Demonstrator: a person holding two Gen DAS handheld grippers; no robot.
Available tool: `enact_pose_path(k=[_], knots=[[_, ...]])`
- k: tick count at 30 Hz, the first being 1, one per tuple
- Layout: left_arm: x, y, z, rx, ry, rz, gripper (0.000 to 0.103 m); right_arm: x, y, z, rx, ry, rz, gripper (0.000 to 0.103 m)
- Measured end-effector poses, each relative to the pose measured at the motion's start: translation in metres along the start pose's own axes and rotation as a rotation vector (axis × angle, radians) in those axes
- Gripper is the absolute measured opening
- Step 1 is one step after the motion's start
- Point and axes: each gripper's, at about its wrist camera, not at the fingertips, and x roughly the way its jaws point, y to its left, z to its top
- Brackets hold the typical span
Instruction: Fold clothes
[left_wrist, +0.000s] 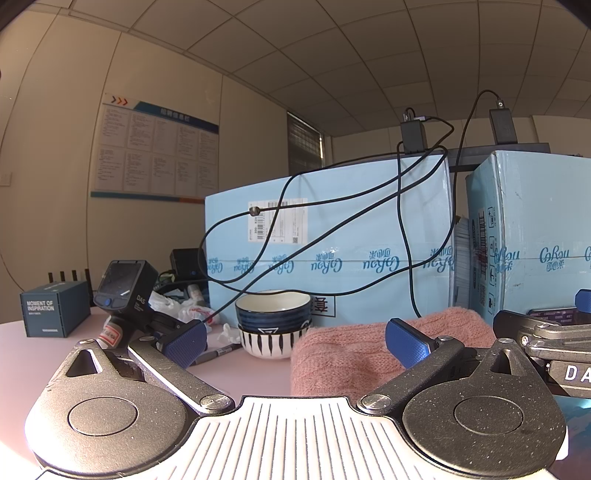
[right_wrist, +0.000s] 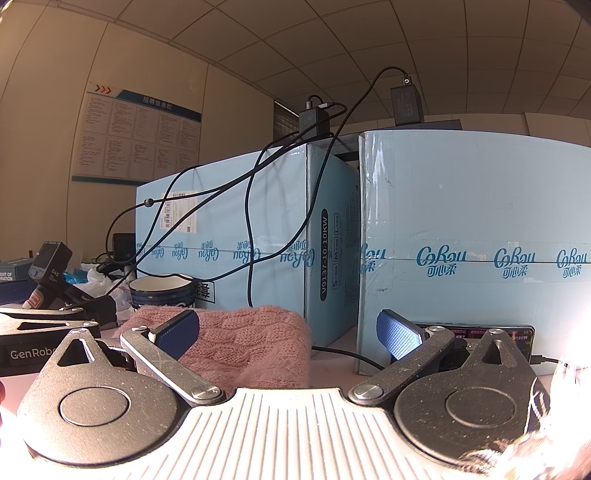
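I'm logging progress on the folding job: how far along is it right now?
Done: the pink knitted garment already lies as a compact bundle on the table. In hand: nothing; the left gripper and right gripper have open, empty jaws. Left: no other clothes are visible.

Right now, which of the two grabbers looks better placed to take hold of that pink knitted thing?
Probably the right gripper: the pink sweater lies straight ahead between its open fingers. From the left gripper, also open, it sits off to the right.

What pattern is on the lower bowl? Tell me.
The lower bowl is white with black vertical stripes and a triangle outline, clearest in the left wrist view.
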Motion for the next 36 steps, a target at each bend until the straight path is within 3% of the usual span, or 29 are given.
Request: enact_pose_path(k=[36], knots=[[0.0013,0.0004,-0.0001,0.0,0.006,-0.029,0.103,-0.0003,0.0002,-0.0006,0.002,0.0,0.001,0.103]])
